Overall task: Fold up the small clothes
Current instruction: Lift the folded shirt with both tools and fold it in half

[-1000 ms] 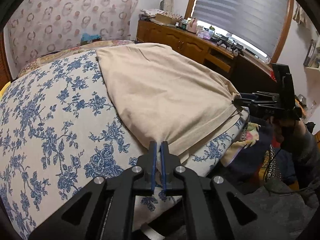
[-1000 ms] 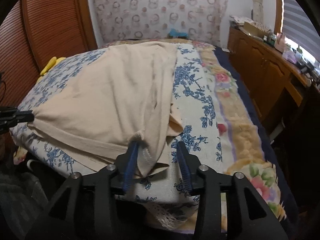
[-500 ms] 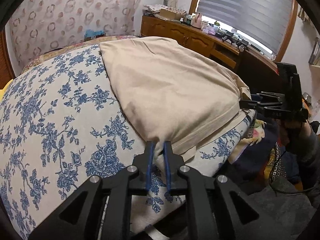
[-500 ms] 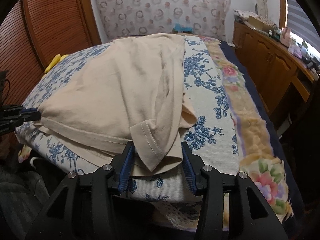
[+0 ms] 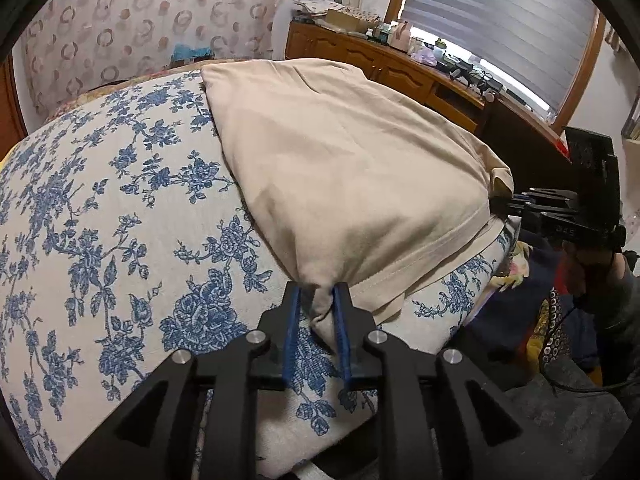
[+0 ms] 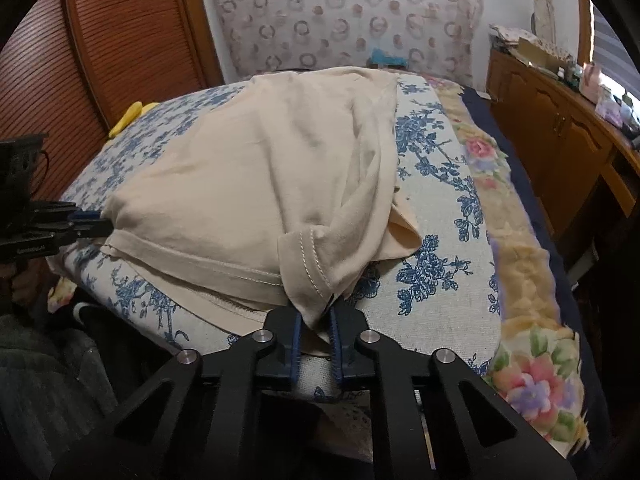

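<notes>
A bed point(image 5: 100, 216) with a blue-flowered cover carries the beige garment point(image 5: 340, 152), which lies doubled over itself near the foot edge. The left tool point(image 5: 316, 312) stands partly apart around one near corner, barely gripping. The right tool point(image 6: 314, 320) sits narrowly parted around the hemmed sleeve corner point(image 6: 308, 264). One fold looks made; further folds and tidying seem left.
</notes>
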`<act>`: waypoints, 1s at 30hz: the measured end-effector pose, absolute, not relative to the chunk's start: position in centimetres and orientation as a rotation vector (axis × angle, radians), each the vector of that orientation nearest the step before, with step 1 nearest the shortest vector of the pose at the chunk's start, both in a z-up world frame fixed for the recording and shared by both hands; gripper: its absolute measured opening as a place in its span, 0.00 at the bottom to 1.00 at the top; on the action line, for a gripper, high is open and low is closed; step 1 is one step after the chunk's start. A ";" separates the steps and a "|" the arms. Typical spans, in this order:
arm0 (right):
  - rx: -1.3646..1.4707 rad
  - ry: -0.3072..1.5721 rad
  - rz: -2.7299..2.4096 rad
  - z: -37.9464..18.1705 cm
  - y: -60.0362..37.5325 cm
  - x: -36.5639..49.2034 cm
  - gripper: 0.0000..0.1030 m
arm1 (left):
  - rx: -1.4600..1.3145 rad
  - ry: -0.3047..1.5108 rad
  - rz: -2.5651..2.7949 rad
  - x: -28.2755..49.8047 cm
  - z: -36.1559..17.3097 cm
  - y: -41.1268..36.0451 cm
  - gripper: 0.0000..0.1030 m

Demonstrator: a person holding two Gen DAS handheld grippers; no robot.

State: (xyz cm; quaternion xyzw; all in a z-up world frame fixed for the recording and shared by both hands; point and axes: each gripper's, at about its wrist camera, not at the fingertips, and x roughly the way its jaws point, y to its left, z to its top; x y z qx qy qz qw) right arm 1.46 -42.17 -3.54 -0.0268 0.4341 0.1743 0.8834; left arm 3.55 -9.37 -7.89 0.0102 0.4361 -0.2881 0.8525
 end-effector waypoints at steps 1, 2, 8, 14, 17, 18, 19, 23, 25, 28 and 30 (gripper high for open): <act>-0.049 0.902 0.366 -3.5 -42.2 1.5 0.06 | 0.015 0.918 -0.616 3.5 -7.9 -9.3 0.14; -0.038 0.897 0.372 -3.4 -42.3 1.4 0.05 | 0.007 0.922 -0.639 3.4 -7.9 -9.3 0.08; 0.009 0.814 0.398 -1.4 -42.9 0.9 0.03 | -0.003 0.816 -0.702 2.7 -4.5 -9.6 0.01; 0.041 0.704 0.413 2.5 -43.3 2.2 0.03 | -0.028 0.707 -0.685 4.9 0.1 -9.0 0.01; 0.021 0.649 0.417 4.1 -42.9 4.1 0.03 | -0.045 0.673 -0.658 7.9 1.8 -8.5 0.01; 0.020 0.639 0.419 4.6 -42.8 4.9 0.03 | -0.040 0.666 -0.647 8.7 2.1 -8.5 0.01; 0.015 0.623 0.420 5.2 -42.6 6.1 0.03 | -0.035 0.660 -0.633 9.6 2.3 -8.5 0.01; -0.010 0.582 0.422 6.6 -42.2 9.6 0.03 | -0.043 0.653 -0.592 13.8 3.0 -8.3 0.01; -0.022 0.570 0.424 7.1 -42.0 12.1 0.03 | -0.047 0.653 -0.575 16.0 3.2 -8.3 0.01; -0.044 0.570 0.423 7.1 -41.7 15.2 0.03 | -0.049 0.664 -0.551 19.4 3.1 -8.4 0.01; -0.062 0.585 0.419 6.5 -41.6 18.2 0.03 | -0.055 0.677 -0.539 21.9 2.7 -8.5 0.01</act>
